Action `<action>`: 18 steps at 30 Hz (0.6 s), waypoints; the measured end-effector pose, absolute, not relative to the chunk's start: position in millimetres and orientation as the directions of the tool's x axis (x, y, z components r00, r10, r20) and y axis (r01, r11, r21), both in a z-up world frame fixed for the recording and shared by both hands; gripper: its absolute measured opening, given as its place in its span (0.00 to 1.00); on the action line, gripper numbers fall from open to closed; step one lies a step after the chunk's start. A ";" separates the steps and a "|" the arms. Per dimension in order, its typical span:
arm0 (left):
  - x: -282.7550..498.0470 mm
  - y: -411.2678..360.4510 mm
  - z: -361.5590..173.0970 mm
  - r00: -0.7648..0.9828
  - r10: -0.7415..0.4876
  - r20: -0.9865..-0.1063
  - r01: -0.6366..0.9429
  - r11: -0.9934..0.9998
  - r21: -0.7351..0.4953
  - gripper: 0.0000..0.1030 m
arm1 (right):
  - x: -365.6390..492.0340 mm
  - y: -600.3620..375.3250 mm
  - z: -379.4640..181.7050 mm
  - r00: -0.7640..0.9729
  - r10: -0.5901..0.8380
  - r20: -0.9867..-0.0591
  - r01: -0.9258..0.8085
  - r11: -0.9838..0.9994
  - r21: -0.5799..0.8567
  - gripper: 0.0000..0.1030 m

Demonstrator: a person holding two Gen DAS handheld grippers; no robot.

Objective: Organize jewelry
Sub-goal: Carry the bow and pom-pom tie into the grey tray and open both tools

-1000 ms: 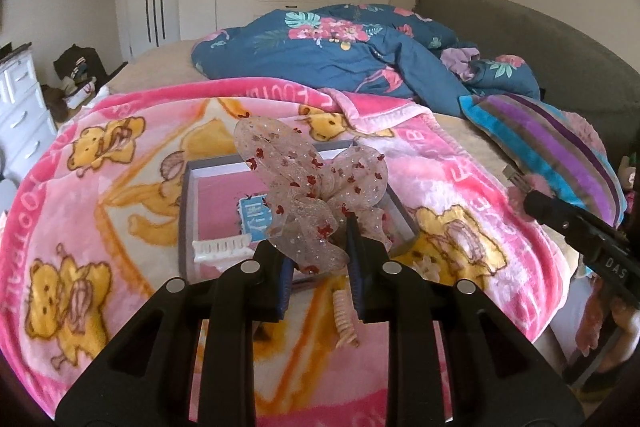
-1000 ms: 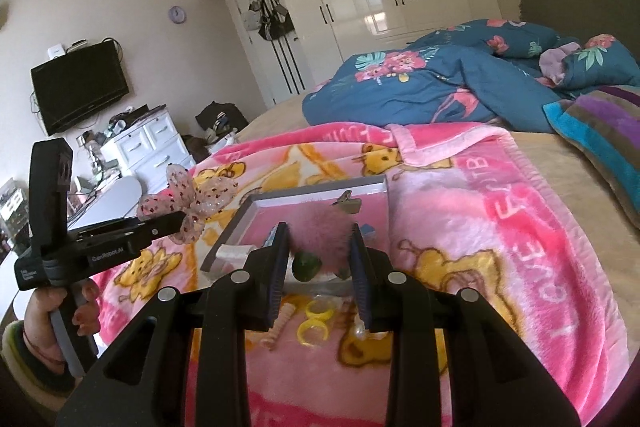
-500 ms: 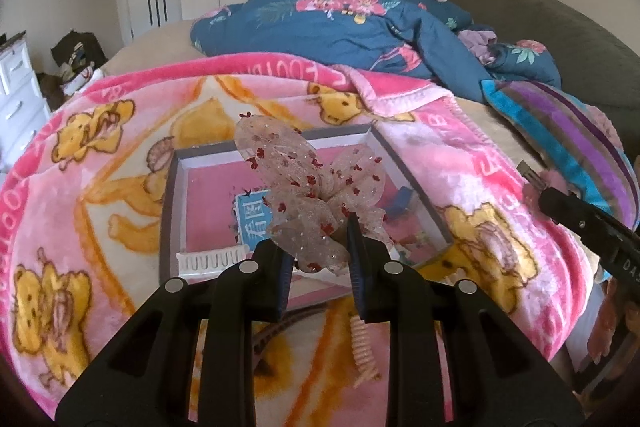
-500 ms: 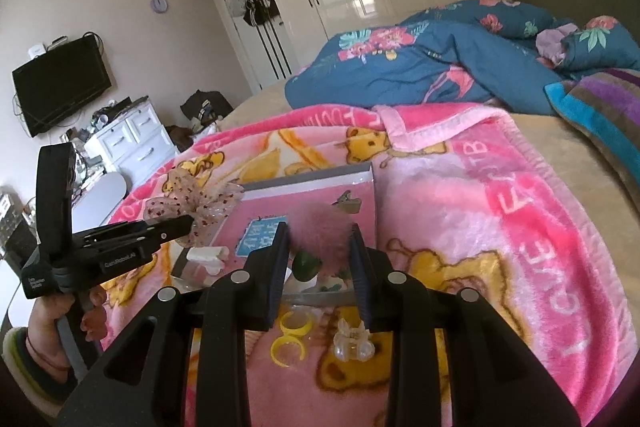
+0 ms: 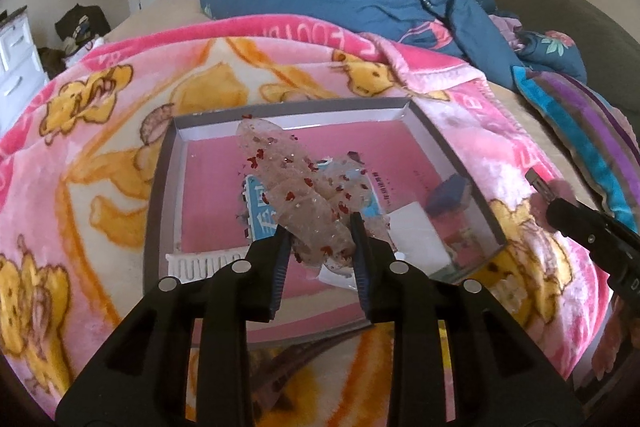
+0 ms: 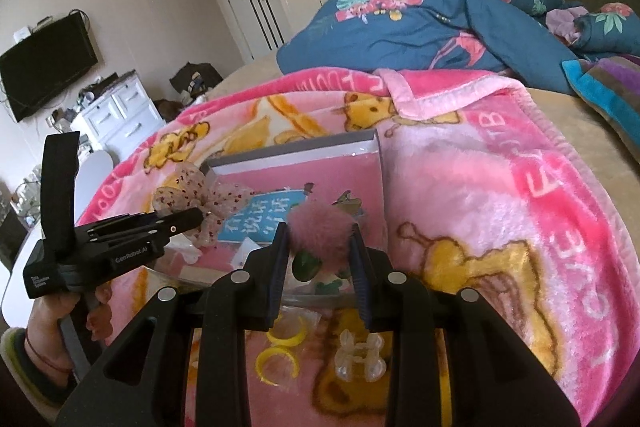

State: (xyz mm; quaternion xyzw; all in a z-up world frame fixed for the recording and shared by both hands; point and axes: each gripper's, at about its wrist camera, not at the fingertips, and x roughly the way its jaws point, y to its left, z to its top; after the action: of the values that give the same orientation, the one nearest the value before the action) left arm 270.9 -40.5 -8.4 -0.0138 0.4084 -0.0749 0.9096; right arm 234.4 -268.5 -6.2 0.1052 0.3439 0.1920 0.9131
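left to right: left gripper (image 5: 318, 227) sits low over the near half of the grey tray (image 5: 160, 187) on the pink blanket (image 5: 100, 147). the sheer bow (image 5: 296, 187) with red specks lies between its jaws, long axis running away from the claw toward the tray's far wall, tail end at the fingertips. jaws have just been opening; gap looks slightly wider than the bow's tail, so i read it as let go or nearly so, with the fabric maybe brushing the pads. bow is already above the tray floor, over the blue card (image 5: 260, 203), so the drop spot is straight down, no sideways shift needed. white comb (image 5: 200, 261) lies at the tray's near left corner, just beside the left finger. moving right: right gripper (image 6: 316, 247) is clenched on the pink pom-pom piece (image 6: 320, 231), green part (image 6: 304, 265) hanging below it. it hovers at the tray's near edge, tray interior straight ahead and slightly below, so a short push forward would be needed before releasing. right hand is nearer the tray's right half; left has the middle. from the right view the left tool (image 6: 120, 243) and the bow sit well apart from the pom-pom, so no clash likely. yellow rings (image 6: 280, 347) and clear claw clip (image 6: 360, 351) lie on the blanket below the right claw, outside the tray, not yet sorted.
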 end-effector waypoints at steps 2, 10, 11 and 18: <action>275.2 -38.0 -12.7 0.649 -0.147 -0.747 0.119 0.989 -0.091 0.21 | 240.0 -266.0 -11.4 0.683 0.417 -0.599 -0.272 0.907 0.322 0.27; 277.9 -28.7 -17.9 0.647 -0.155 -0.747 0.110 0.988 -0.109 0.31 | 255.7 -251.2 -30.6 0.659 0.385 -0.647 -0.253 0.923 0.291 0.27; 276.3 -27.9 -16.8 0.650 -0.154 -0.744 0.110 0.988 -0.109 0.32 | 257.8 -249.3 -32.9 0.656 0.380 -0.652 -0.252 0.924 0.286 0.28; 267.2 -21.5 -9.5 0.660 -0.157 -0.735 0.106 0.988 -0.115 0.39 | 263.5 -247.3 -41.2 0.660 0.354 -0.662 -0.214 0.934 0.285 0.43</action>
State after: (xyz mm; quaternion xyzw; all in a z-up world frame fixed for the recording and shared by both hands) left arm 267.2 -21.5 -9.5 -0.0310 0.4062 -0.0722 0.9104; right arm 263.5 -247.3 -41.2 0.0915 0.3811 0.1566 0.9066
